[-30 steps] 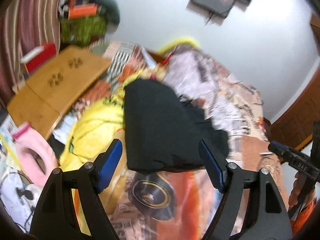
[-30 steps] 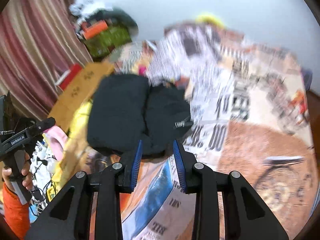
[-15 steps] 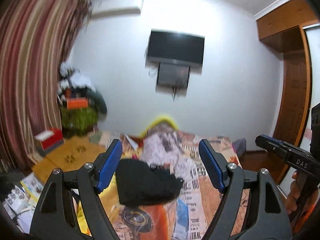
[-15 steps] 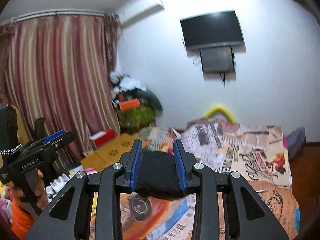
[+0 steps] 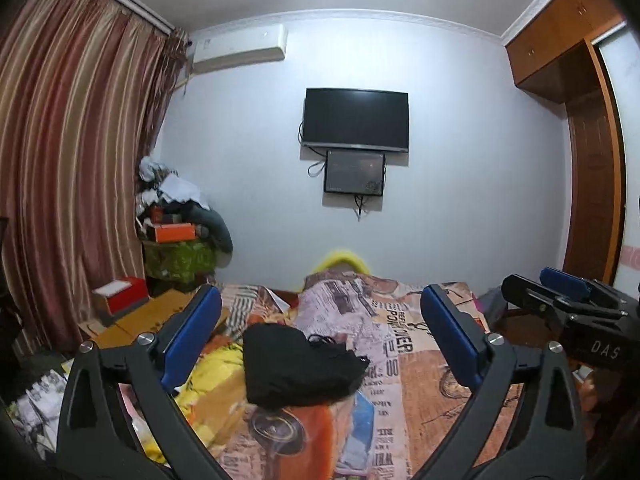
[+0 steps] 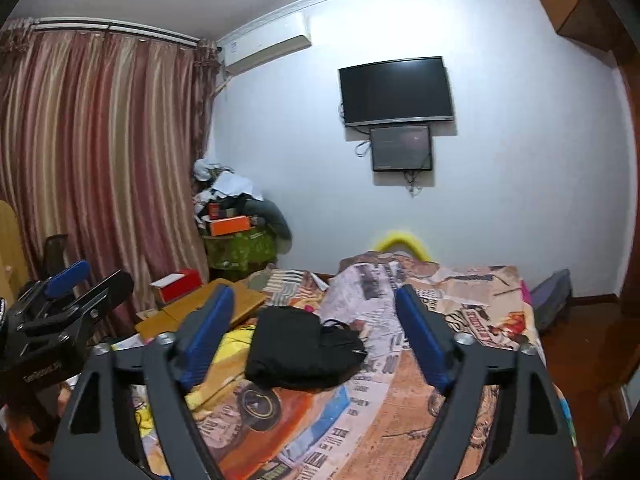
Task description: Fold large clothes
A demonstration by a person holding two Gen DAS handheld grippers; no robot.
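A black garment (image 5: 296,364) lies folded in a bundle on the bed's printed cover (image 5: 420,380), partly over a yellow cloth (image 5: 208,376). My left gripper (image 5: 320,296) is held back from it, above the bed's near end. Its jaws are opening wide with nothing between them. In the right wrist view the same black garment (image 6: 296,348) sits ahead of my right gripper (image 6: 314,292). Those jaws are opening too and grip nothing. Each gripper shows at the edge of the other's view: the right one (image 5: 560,304), the left one (image 6: 60,304).
A wooden board (image 5: 160,312) and a red box (image 5: 120,300) sit left of the bed. A heap of boxes and cloth (image 5: 176,236) fills the corner by the striped curtain (image 5: 72,160). A TV (image 5: 356,120) hangs on the far wall; a wooden wardrobe (image 5: 592,200) stands right.
Both grippers rose and tilted up from looking down on the black garment, pulling back from it. The right jaws went from narrow to wide; the left jaws widened a little.
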